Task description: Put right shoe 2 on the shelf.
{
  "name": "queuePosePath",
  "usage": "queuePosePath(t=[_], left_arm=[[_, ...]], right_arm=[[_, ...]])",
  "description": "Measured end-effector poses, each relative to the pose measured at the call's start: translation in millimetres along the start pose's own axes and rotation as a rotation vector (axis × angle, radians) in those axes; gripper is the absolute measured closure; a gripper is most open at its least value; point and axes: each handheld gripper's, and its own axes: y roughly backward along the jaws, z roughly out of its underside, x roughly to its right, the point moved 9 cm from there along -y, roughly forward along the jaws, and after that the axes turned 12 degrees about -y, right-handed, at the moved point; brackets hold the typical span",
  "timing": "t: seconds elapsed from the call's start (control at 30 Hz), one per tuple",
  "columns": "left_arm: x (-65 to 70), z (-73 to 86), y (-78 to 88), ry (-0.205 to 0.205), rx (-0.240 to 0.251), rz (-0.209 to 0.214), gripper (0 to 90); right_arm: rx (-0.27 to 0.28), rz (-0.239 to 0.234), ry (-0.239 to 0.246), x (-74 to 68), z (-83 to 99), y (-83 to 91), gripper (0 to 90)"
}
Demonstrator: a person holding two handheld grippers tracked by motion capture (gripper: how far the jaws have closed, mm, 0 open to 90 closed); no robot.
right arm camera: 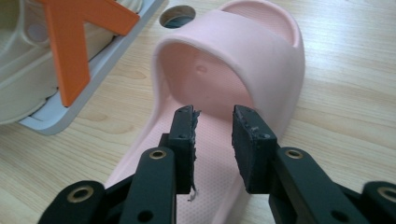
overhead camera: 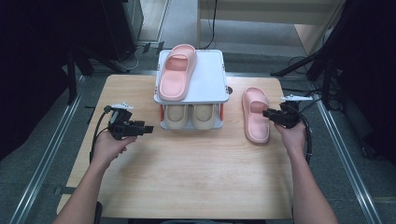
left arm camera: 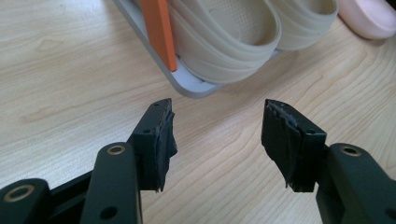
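The right gripper [right arm camera: 212, 121] hovers over the footbed of the pink rubber slipper [overhead camera: 255, 113] lying flat on the light wooden table [overhead camera: 187, 177], just to the right of the white two-level shoe rack [overhead camera: 210, 84]; its jaws stand a little apart with nothing pressed between them. The left gripper [left arm camera: 217, 126] has its jaws wide apart and empty, near the rack's front left corner. A second pink slipper [overhead camera: 177, 71] lies on the rack's top, and the two beige slippers [overhead camera: 191, 115] below are half hidden under it.
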Motion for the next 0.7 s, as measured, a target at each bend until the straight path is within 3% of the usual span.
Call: queuePosePath(t=[0.27, 0.7], left_arm=[[1.6, 1.2, -0.1, -0.003, -0.006, 0.001, 43.7], [1.9, 12.2, 7.4, 0.002, -0.012, -0.014, 43.7]], right_arm=[[0.007, 0.038, -0.029, 13.2, 0.7, -1.8, 60.2], [0.001, 0.053, -0.061, 24.1, -2.6, -14.3, 58.7]])
